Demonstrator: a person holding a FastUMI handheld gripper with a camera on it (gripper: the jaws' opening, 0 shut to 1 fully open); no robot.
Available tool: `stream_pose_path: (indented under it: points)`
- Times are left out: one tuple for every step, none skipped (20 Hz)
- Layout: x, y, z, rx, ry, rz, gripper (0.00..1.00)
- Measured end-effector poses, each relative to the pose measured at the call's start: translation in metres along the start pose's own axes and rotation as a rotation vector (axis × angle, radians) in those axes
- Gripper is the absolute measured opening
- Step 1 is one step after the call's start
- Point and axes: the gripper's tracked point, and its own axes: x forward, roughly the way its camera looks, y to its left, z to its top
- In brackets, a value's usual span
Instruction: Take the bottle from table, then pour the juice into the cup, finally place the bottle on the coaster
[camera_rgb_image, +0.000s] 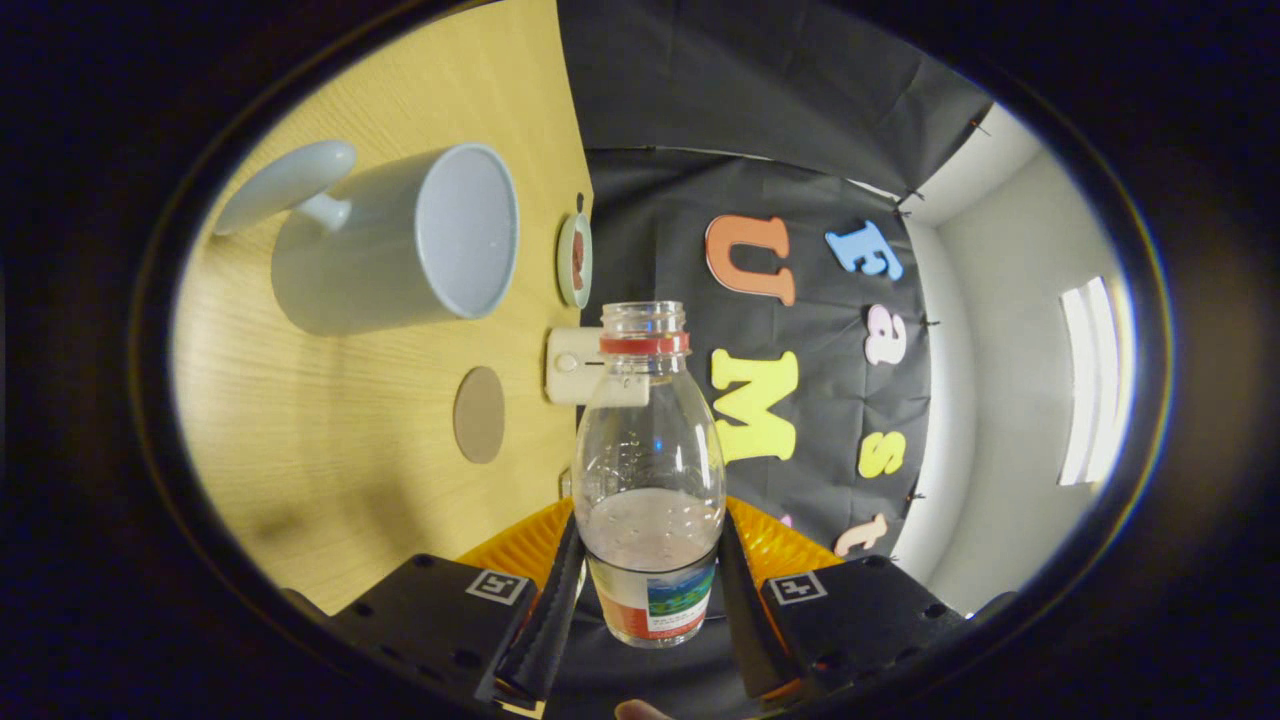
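Claw (648, 590): narrowed around the bottle's lower body; both black fingers (548, 620) press against its sides, one on each flank.
Bottle (649, 470): clear plastic, held between the fingers, neck pointing forward away from the claw. Cap off, mouth open, red ring below the threads. Label on the base end, nearest the claw.
Contents: a small amount of pale liquid, collected in the part of the bottle next to the fingers.
View orientation: rolled sideways, so the table (330, 450) stands on edge to the left of the claw.
Cup (400, 240): light blue mug with handle, beyond the fingers and off to their left, well apart from the bottle; its opening faces toward the bottle side. Interior appears dry.
Coaster (479, 414): round brown disc on the table, between the cup and the claw, left of the bottle.
White device (575, 365): small box on the table, just behind the bottle's neck.
Small dish (575, 260): beyond the white device, near the table's far edge.
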Motion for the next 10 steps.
stream_pose_path:
  points:
    - [0.0010, -0.0017, 0.0008, -0.015, -0.004, -0.002, 0.73]
    - [-0.0007, -0.0027, 0.0012, -0.035, -0.008, -0.005, 0.73]
    - [-0.0022, -0.0024, 0.0028, -0.052, -0.013, -0.006, 0.73]
    - [-0.0031, -0.0022, 0.0038, -0.067, -0.016, -0.005, 0.73]
    - [-0.0035, -0.0020, 0.0055, -0.078, -0.018, -0.004, 0.73]
    - [-0.0039, -0.0021, 0.0053, -0.088, -0.021, -0.005, 0.73]
    - [-0.0031, -0.0029, 0.0063, -0.096, -0.021, -0.006, 0.73]
    - [-0.0024, -0.0026, 0.0072, -0.104, -0.020, -0.005, 0.73]
    - [-0.0020, -0.0021, 0.0050, -0.110, -0.015, 0.000, 0.73]
    - [-0.0012, -0.0007, 0.0046, -0.113, -0.010, 0.005, 0.73]
